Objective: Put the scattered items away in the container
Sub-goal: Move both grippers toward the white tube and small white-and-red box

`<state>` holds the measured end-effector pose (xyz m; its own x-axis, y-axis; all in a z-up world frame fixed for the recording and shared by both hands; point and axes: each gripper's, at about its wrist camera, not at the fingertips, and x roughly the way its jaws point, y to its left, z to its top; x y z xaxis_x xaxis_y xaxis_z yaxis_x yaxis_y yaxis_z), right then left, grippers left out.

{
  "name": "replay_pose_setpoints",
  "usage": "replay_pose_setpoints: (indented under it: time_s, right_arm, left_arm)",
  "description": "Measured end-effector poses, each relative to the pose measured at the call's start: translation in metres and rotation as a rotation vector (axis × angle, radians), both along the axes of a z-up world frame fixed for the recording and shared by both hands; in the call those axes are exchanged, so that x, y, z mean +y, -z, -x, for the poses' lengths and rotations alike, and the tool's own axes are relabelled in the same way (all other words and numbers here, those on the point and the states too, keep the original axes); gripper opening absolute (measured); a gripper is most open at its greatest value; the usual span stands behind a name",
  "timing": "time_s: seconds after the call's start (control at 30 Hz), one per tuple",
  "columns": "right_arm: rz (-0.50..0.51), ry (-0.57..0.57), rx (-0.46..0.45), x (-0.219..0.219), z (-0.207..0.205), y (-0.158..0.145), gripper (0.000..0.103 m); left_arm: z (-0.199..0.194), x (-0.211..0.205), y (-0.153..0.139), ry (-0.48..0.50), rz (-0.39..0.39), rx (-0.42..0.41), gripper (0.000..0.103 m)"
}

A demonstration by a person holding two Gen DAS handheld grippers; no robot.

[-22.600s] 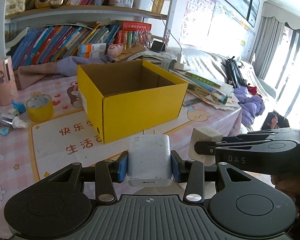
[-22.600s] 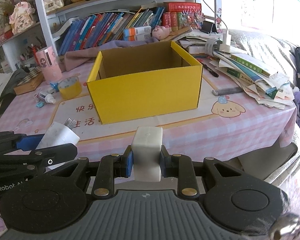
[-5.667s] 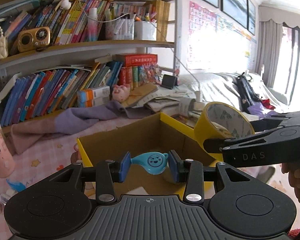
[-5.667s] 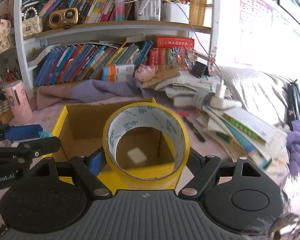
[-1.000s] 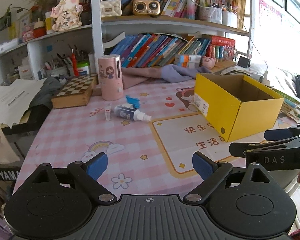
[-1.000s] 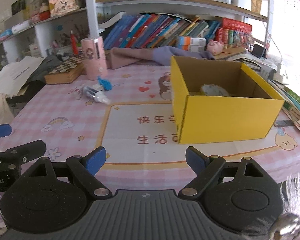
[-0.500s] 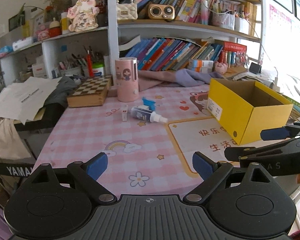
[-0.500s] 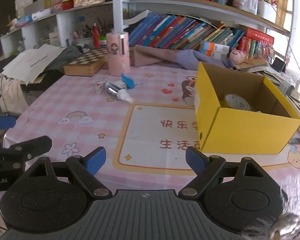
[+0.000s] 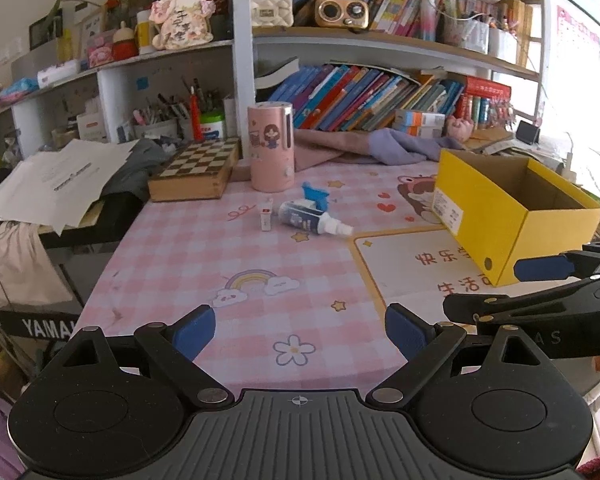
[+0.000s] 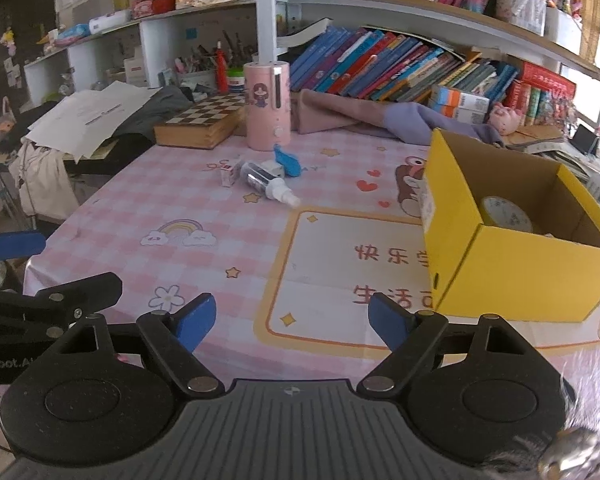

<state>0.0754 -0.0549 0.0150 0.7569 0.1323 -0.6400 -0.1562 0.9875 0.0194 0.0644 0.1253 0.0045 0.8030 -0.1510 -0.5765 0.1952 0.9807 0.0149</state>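
The yellow cardboard box [image 9: 500, 216] stands on the pink checked table at the right; in the right wrist view [image 10: 520, 264] a yellow tape roll [image 10: 506, 214] lies inside it. A small spray bottle [image 9: 314, 220] lies on its side near the table's middle back, with a blue clip [image 9: 315, 193] and a small white-red box [image 9: 266, 219] beside it; the bottle [image 10: 266, 182], the clip [image 10: 287, 162] and the small box [image 10: 228, 175] also show in the right wrist view. My left gripper [image 9: 299, 330] is open and empty above the near table edge. My right gripper [image 10: 290, 318] is open and empty, to the right of the left one.
A pink cylinder [image 9: 270, 146] and a wooden chess box [image 9: 196, 174] stand behind the loose items. A purple cloth [image 9: 380, 150] and bookshelves [image 9: 380, 96] line the back. Papers [image 9: 60, 176] and a keyboard stand [image 9: 40, 326] are off the table's left edge.
Both grippers have pulled back and left from the box over the last second, so more of the table's left side shows. Both stay open and empty. Earlier they held chargers, then tape and a clip.
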Motion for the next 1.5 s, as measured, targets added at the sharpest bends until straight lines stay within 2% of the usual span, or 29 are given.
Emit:
replay_pose_setpoints:
  time_s: [0.33, 0.73, 1.1, 1.4, 1.5]
  right_arm:
    - [-0.014, 0.009, 0.027, -0.009, -0.024, 0.007, 0.082]
    - [-0.026, 0.003, 0.050, -0.018, -0.073, 0.012, 0.081]
    - [-0.028, -0.013, 0.082, -0.022, -0.129, 0.020, 0.078]
    - [-0.023, -0.091, 0.097, -0.003, -0.181, 0.025, 0.073]
    - [-0.023, -0.105, 0.108, 0.003, -0.202, 0.029, 0.068]
  left_arm:
    - [-0.025, -0.010, 0.006, 0.017, -0.003, 0.023, 0.094]
    - [-0.072, -0.017, 0.013, 0.006, 0.001, 0.050, 0.094]
    - [-0.123, -0.014, 0.018, -0.029, -0.003, 0.059, 0.094]
    - [-0.173, -0.004, 0.022, -0.057, -0.007, 0.060, 0.092]
    - [-0.194, -0.001, 0.024, -0.075, -0.004, 0.063, 0.091]
